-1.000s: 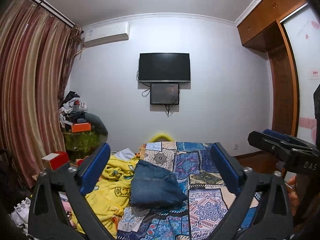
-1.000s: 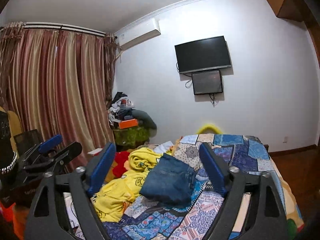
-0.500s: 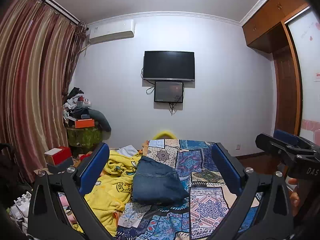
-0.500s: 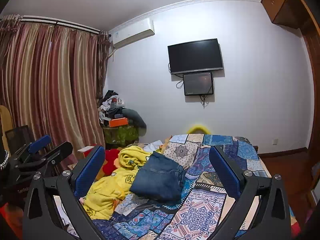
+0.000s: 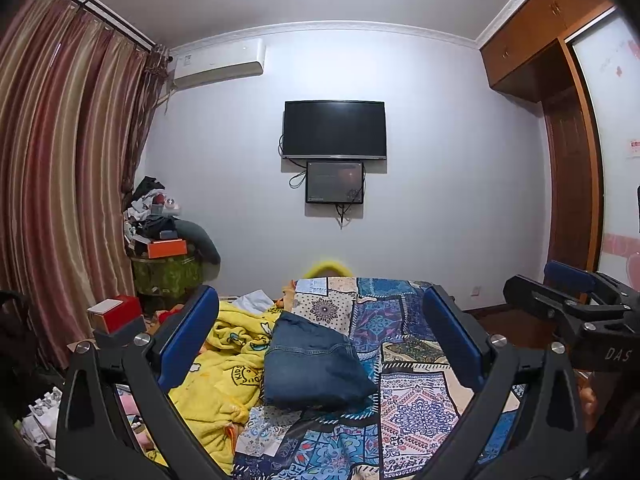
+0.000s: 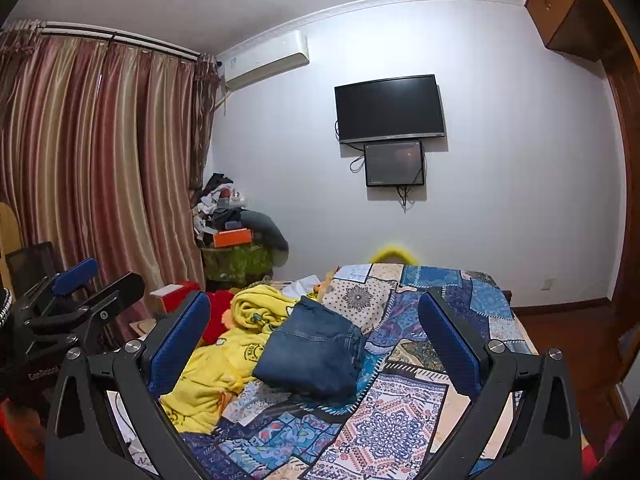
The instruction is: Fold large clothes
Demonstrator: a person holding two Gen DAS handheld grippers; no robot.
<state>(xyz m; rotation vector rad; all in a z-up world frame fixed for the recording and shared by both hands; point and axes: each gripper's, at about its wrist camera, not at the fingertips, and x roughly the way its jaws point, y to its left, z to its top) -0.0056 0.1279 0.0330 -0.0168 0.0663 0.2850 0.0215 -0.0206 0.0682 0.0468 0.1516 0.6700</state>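
A folded pair of blue jeans lies on the patchwork bedspread, beside a crumpled yellow blanket. My left gripper is held open above the bed's near end, well short of the jeans, with nothing between its blue pads. My right gripper is also wide open and empty, likewise back from the jeans. Each gripper shows in the other's view: the right gripper at the right edge, the left gripper at the left edge.
Striped curtains hang on the left. A cluttered stand with an orange box is in the far left corner, and a red box sits nearer. A TV and a small screen hang on the far wall. A wooden wardrobe is on the right.
The right gripper's jaws have spread wider. Both views have shifted slightly, so the bed sits a little lower in the left view. The jeans have not moved.
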